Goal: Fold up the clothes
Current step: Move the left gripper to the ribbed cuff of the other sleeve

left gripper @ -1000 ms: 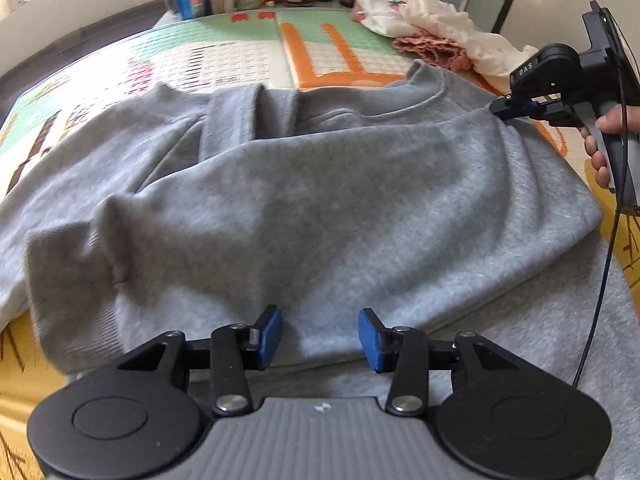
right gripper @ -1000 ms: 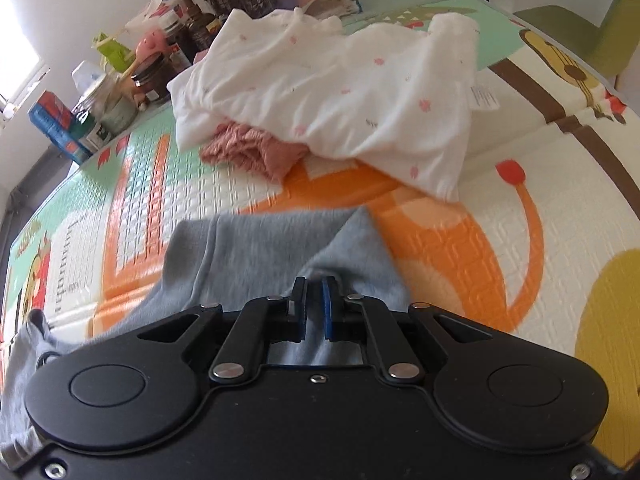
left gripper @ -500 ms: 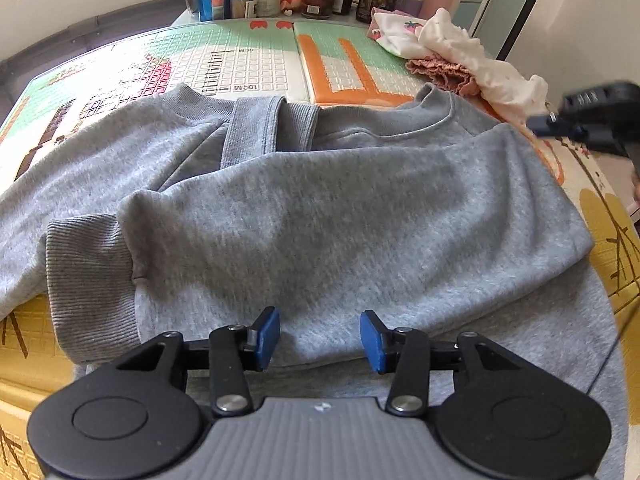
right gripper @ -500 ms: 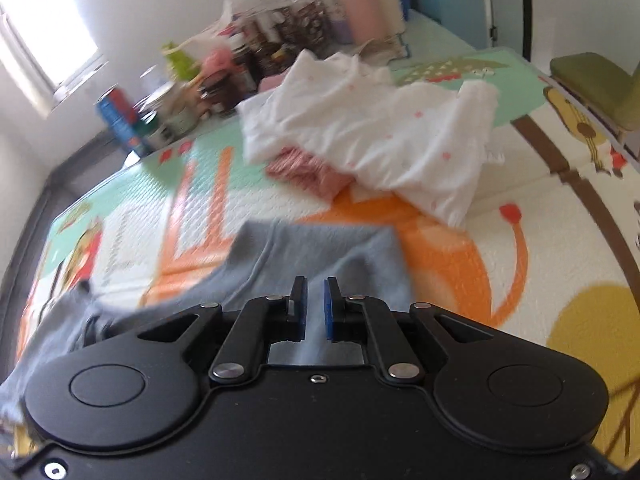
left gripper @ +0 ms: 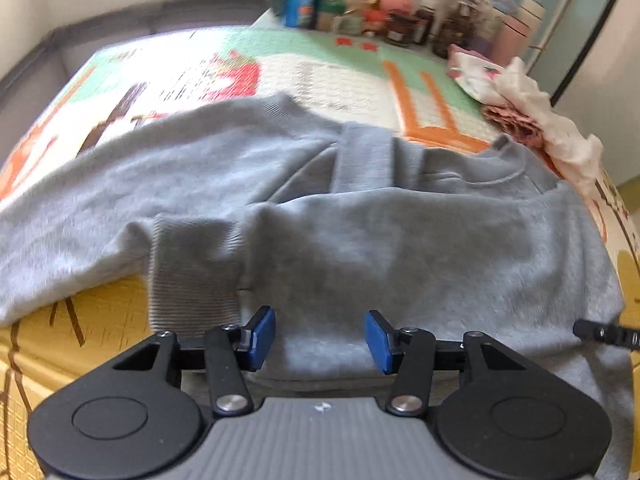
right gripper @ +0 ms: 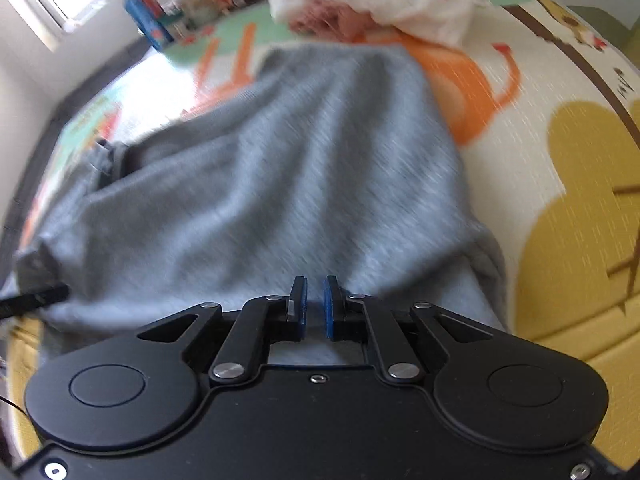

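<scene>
Left wrist view: your left gripper (left gripper: 320, 338), jaws opening and empty, hovers over the grey sweatshirt (left gripper: 400, 240) half-folded on the play mat (left gripper: 280, 68), while your right gripper (right gripper: 315, 306), jaws nearly closed and apparently empty, could drag the fold loose.

Daylight, window glare upper left | motion blur | fisheye-warped edges

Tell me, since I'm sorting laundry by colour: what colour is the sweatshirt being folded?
Plain grey, no print. The sweatshirt shows best in the left wrist view.
</scene>
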Demonstrator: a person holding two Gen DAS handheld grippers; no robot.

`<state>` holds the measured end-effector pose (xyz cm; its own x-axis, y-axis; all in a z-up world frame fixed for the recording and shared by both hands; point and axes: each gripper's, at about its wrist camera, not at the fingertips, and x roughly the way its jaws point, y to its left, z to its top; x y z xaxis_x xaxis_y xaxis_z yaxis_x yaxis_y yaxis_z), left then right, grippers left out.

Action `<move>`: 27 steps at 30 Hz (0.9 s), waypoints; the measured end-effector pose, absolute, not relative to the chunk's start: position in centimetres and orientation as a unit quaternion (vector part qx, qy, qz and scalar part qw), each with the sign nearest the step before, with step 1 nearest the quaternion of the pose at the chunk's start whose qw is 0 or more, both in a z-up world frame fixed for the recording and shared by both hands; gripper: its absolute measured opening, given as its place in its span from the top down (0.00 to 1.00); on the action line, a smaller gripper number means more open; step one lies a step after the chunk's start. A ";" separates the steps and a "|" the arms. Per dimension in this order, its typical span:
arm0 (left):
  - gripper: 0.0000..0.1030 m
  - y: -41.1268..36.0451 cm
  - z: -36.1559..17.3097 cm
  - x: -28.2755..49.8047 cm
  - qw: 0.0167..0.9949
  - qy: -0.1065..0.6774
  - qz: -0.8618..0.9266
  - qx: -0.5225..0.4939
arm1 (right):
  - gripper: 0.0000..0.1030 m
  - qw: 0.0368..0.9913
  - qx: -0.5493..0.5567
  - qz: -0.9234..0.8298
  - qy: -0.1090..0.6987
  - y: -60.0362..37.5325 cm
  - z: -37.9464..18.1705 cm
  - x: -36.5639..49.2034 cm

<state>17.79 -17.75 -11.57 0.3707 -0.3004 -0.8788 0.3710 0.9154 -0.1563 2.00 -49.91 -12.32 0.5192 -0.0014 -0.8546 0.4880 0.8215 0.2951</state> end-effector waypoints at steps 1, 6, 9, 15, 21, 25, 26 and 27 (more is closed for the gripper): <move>0.50 -17.4 -11.7 18.0 0.827 0.524 -0.200 0.029 | 0.93 0.833 0.258 -0.150 0.467 -49.8 -12.5 1.7; 0.47 -15.4 -11.1 18.5 0.827 0.526 -0.200 -0.004 | 0.87 0.822 0.307 -0.158 0.454 -50.6 -12.1 0.9; 0.41 -13.8 -9.7 18.2 0.836 0.511 -0.202 -0.014 | 0.68 0.815 0.359 -0.153 0.428 -51.2 -11.1 0.2; 0.31 -9.9 -7.6 18.5 0.857 0.483 -0.177 -0.036 | 0.67 0.827 0.343 -0.138 0.424 -48.7 -8.7 0.2; 0.30 -4.3 -7.5 19.3 0.863 0.483 -0.130 -0.073 | 0.67 0.842 0.325 -0.092 0.420 -44.1 -6.1 2.4; 0.30 0.3 -7.8 19.7 0.864 0.481 -0.099 -0.106 | 0.67 0.857 0.295 -0.049 0.420 -39.7 -4.3 5.1; 0.30 1.5 -7.9 19.9 0.865 0.480 -0.091 -0.112 | 0.67 0.860 0.287 -0.038 0.420 -38.5 -3.9 6.0; 0.30 2.8 -8.0 20.0 0.866 0.479 -0.083 -0.117 | 0.67 0.861 0.282 -0.029 0.422 -37.3 -3.6 6.7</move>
